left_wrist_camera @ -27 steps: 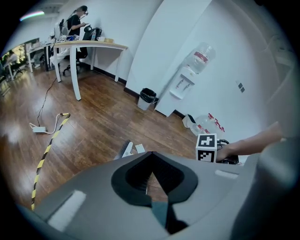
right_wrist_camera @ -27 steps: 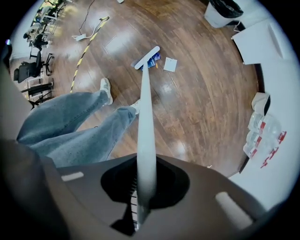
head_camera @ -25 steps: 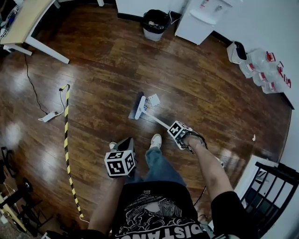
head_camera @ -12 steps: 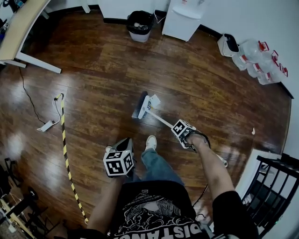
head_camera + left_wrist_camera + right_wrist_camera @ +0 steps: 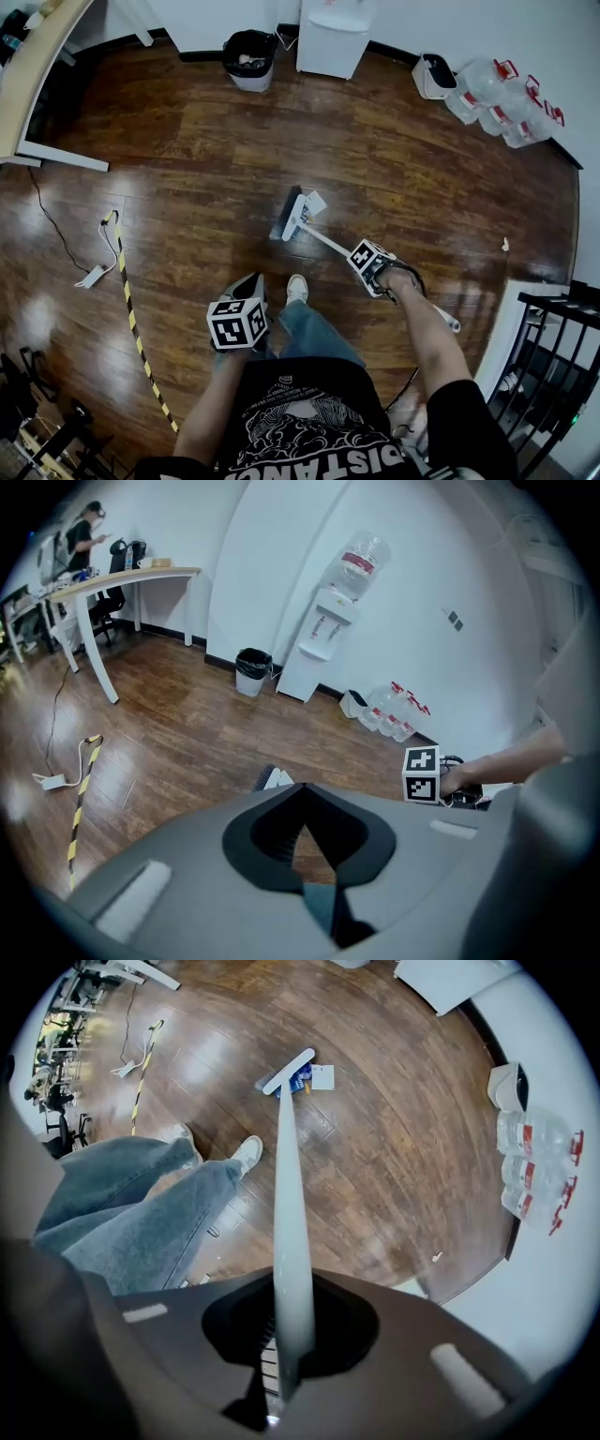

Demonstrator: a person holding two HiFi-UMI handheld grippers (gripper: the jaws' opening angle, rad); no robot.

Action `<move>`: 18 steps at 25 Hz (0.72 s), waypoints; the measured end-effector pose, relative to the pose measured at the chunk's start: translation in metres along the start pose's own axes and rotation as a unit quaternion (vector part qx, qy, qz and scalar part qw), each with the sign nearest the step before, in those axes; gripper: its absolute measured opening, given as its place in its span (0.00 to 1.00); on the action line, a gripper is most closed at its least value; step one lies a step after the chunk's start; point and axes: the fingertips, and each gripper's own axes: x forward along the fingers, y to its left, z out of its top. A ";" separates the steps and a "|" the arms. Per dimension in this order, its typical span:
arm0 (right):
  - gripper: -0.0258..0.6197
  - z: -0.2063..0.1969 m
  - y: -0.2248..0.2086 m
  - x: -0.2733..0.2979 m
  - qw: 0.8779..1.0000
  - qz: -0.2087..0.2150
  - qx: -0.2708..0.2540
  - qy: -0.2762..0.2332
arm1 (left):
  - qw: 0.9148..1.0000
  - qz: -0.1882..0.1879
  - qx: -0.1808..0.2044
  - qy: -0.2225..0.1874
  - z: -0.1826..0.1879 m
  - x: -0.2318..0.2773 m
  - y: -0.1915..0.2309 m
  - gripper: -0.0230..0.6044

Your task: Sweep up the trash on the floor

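My right gripper (image 5: pixel 360 257) (image 5: pixel 289 1283) is shut on the white broom handle (image 5: pixel 326 241) (image 5: pixel 292 1194). The handle runs forward and down to the broom head (image 5: pixel 290 217) (image 5: pixel 288 1071) on the wood floor. A white piece of paper (image 5: pixel 314 202) (image 5: pixel 322 1076) lies against the far side of the broom head. A small pale scrap (image 5: pixel 504 245) (image 5: pixel 437 1257) lies on the floor far to the right. My left gripper (image 5: pixel 247 287) (image 5: pixel 299 789) hangs beside the person's left leg, its jaws closed tip to tip with nothing held.
The person's shoe (image 5: pixel 296 288) and jeans (image 5: pixel 141 1213) are just behind the broom. At the back wall stand a black trash bin (image 5: pixel 249 45), a water dispenser (image 5: pixel 335 33) and water bottles (image 5: pixel 506 89). Left: yellow-black tape (image 5: pixel 129 309), power strip (image 5: pixel 92 276). Right: black railing (image 5: pixel 553 366).
The head camera has swung, so the bin and dispenser slid left in view. The person has stepped forward; the broom head and paper shifted slightly right. Both grippers keep their grip state.
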 end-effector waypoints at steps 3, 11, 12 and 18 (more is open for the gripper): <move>0.07 0.001 0.002 0.001 1.000 -0.001 0.000 -0.006 | 1.000 -0.011 0.013 0.005 0.004 0.004 -0.011 0.04; 0.07 -0.023 0.043 0.002 0.997 0.061 0.044 -0.029 | 0.998 -0.042 0.033 0.022 0.011 0.007 -0.008 0.04; 0.07 -0.026 0.050 0.001 0.996 0.067 0.046 -0.037 | 0.998 -0.046 0.032 0.023 0.013 0.007 -0.006 0.04; 0.07 -0.044 0.109 -0.016 0.974 0.173 0.109 -0.100 | 0.996 -0.074 0.050 0.023 0.033 0.006 -0.002 0.04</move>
